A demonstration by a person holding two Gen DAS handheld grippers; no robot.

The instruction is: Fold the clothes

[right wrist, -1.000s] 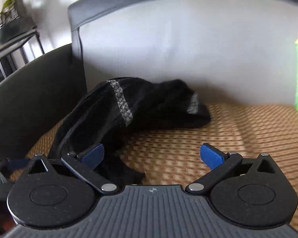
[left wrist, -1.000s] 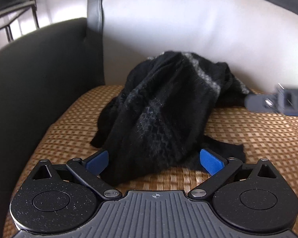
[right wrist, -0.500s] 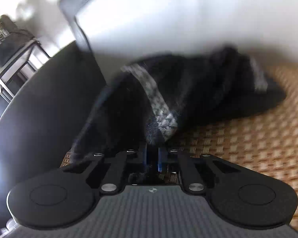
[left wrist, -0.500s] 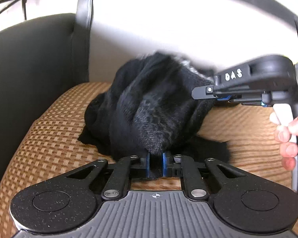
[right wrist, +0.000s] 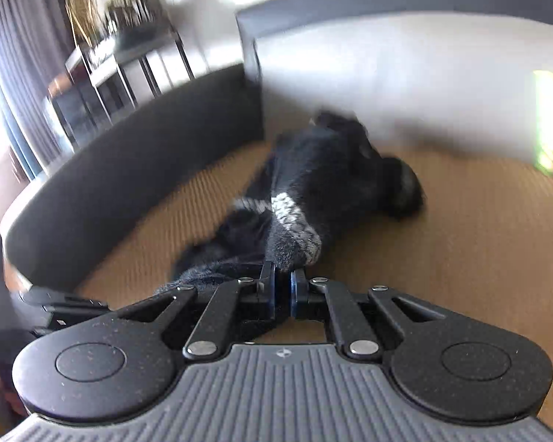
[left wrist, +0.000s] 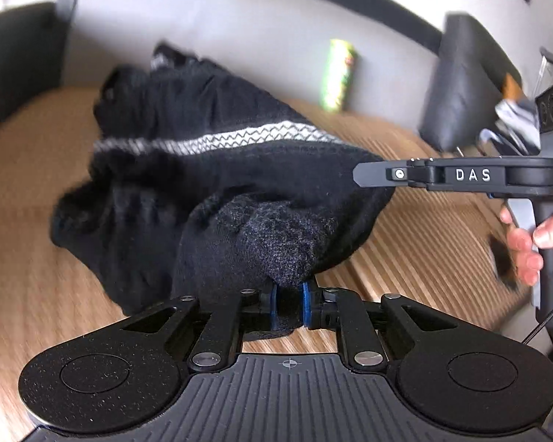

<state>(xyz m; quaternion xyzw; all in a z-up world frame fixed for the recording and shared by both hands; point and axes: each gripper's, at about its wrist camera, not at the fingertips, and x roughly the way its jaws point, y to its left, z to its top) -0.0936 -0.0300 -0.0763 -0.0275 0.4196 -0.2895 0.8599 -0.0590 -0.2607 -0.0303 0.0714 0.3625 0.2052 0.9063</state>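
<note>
Sweater (left wrist: 217, 184) on seat cushion (left wrist: 37, 294), can (left wrist: 338, 75) behind, by backrest (left wrist: 239, 29)

White letters "DAS" stand on the right gripper (left wrist: 376, 176) side.

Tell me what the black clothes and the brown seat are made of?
The black garment looks like knitted wool or a similar yarn: fuzzy surface, with a grey zigzag band knitted in. The brown seat cover seems a woven mat, perhaps bamboo or rattan; fine ribs show, though blur hides detail.

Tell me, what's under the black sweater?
The black sweater lies on a woven tan seat cushion, which shows all around it. Whatever is directly beneath the heap is covered, so I cannot see it.
</note>
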